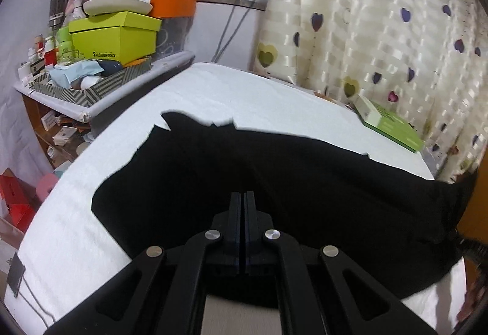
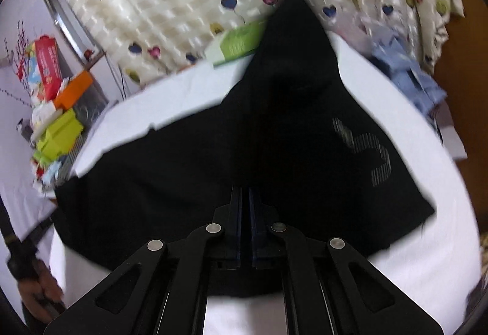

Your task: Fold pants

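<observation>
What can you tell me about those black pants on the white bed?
The black pants are of soft, matte cloth and lie partly spread on the white bed cover. A striped grey print marks one part. One portion rises toward the curtain. Both grippers, left and right, are closed at the cloth; whether they pinch it is unclear.

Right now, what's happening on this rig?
A person is folding black pants on a white-covered table, holding a two-finger gripper in each hand. The left gripper and right gripper both have their fingers closed, with the dark fabric at their tips; whether cloth is actually pinched is hard to tell. In the right wrist view the pants rise into a peak, so part of them looks lifted. A green box sits near the curtain.
</observation>
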The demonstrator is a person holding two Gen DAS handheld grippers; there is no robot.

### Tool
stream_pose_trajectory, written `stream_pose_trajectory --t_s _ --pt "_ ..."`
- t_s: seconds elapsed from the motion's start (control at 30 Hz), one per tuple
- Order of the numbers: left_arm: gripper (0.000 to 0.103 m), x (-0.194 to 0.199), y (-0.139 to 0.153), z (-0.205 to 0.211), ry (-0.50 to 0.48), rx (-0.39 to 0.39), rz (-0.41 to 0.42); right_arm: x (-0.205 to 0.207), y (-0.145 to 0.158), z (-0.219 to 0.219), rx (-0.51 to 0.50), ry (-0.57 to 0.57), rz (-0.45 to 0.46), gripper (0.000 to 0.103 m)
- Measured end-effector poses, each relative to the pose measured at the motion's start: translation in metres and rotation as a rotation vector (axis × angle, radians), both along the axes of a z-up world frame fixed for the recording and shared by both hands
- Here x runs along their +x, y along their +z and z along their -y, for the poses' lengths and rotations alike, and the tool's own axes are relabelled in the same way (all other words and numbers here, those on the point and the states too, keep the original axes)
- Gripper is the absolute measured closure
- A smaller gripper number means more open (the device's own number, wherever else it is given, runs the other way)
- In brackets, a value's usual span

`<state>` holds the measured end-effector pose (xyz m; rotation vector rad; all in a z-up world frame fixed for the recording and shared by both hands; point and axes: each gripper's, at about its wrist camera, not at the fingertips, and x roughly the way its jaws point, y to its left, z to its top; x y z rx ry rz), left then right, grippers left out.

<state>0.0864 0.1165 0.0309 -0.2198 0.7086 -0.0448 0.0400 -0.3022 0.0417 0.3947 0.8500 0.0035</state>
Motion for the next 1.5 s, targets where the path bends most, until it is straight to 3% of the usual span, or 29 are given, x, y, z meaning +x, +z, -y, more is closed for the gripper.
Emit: stream_pose_trajectory --t_s 0.13,0.23,0.37,0.67,0.77,1.3,1.43,1.5 --pt "0.1 -0.008 0.005 0.007 -0.038 -0.008 0.0 -0.022 -0.007 0.003 0.017 -0.017 -0.005 0.099" --pt "0.098 -0.006 0.012 0.013 -0.061 -0.004 0.012 -0.033 0.007 0.01 0.013 -0.045 0.053 0.097" --pt "0.072 0.005 0.008 0.018 -0.068 -0.015 -0.026 -0.037 0.016 0.025 0.031 -0.091 0.108 0.051" --pt "0.06 -0.009 -0.016 -0.034 0.08 -0.179 -0.095 -0.035 -0.004 0.039 0.108 -0.076 0.083 0.051" --pt "0.054 -0.016 -0.016 -0.036 0.084 -0.187 -0.09 -0.031 -0.011 0.046 0.144 -0.083 0.071 0.051" --pt "0.054 -0.006 -0.032 -0.063 0.202 -0.283 -0.157 -0.026 -0.018 0.066 0.212 -0.124 0.077 0.051" --pt "0.055 0.003 -0.03 -0.058 0.213 -0.24 -0.155 -0.019 -0.016 0.072 0.226 -0.144 0.081 0.051" --pt "0.075 0.006 -0.03 -0.055 0.222 -0.219 -0.156 -0.016 -0.017 0.076 0.242 -0.153 0.082 0.051"
